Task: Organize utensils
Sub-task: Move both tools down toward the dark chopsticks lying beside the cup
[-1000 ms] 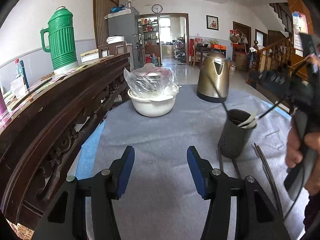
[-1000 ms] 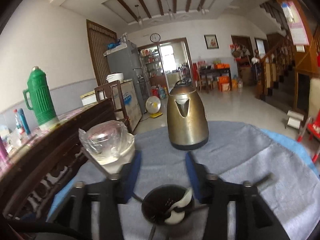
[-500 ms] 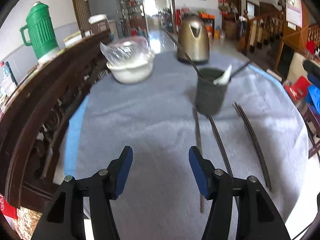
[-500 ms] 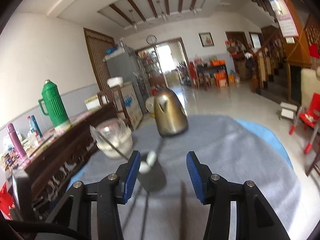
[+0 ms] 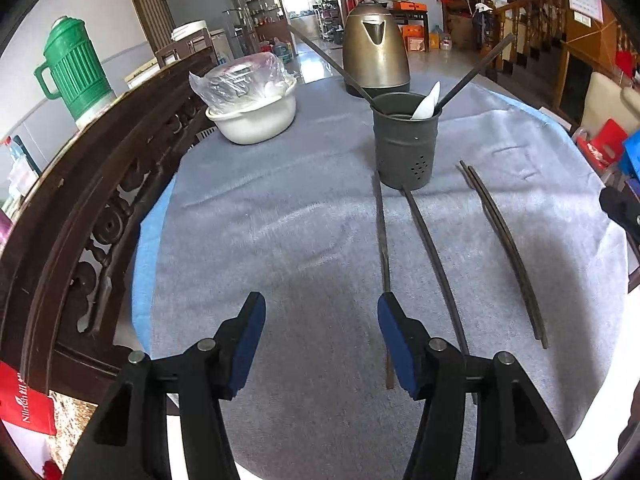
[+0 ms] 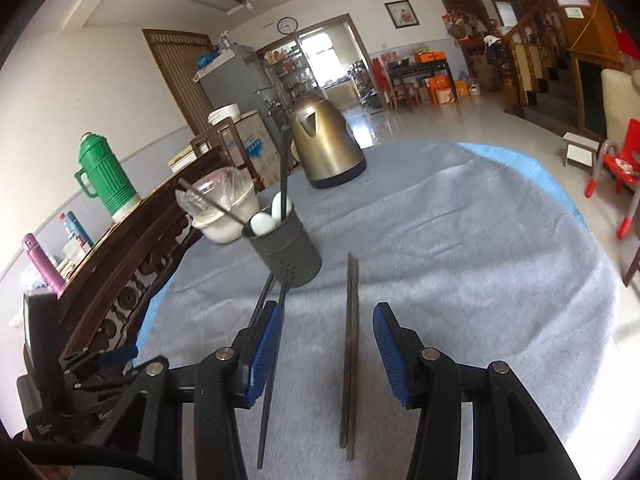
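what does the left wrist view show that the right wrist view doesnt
Only the left wrist view shows the open left gripper over bare cloth.

Only the right wrist view shows the open right gripper, a purple flask and a wall clock.

Both show the gray utensil holder with a white spoon, the chopstick pair lying on the cloth, the kettle, the white bowl and the green thermos.

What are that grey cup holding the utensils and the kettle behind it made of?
The grey holder looks like matte painted metal, possibly plastic: dull, with small drain holes punched low on its side. The kettle looks like brushed metal with a bronze tint: it has soft streaky reflections, a dark base and a black lid knob.
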A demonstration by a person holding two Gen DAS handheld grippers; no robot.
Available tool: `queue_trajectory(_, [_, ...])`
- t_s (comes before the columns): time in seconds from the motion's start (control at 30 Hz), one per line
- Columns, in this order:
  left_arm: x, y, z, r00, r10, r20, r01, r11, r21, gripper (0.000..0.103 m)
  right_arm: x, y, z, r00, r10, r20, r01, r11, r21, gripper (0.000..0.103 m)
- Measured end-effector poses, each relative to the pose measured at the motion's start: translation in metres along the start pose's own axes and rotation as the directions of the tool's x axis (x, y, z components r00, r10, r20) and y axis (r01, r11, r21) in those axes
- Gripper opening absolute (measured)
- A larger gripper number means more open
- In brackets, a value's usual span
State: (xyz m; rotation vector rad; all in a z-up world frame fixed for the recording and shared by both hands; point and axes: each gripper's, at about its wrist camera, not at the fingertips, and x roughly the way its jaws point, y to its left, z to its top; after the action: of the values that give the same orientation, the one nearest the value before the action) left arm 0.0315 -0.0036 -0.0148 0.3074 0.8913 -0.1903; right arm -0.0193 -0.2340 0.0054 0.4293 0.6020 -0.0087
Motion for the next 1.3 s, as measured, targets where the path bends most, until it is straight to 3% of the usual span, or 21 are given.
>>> queue_trajectory(0.3, [0.008,-0.001,-0.002,0.998,0.055,0.006,-0.055,0.998,0.029,0.060,0.015,0.006,-0.009,0.998,0.021,-0.059,-0.021,1.000,0.012,0.052])
queue_trajectory(1.3, [0.048,-0.005,0.002,0.996,0.067,-0.057,-0.063,0.995,0.076,0.061,0.055,0.006,-0.009,0.986,-0.012,-0.164,0.013,1.000,0.003,0.052])
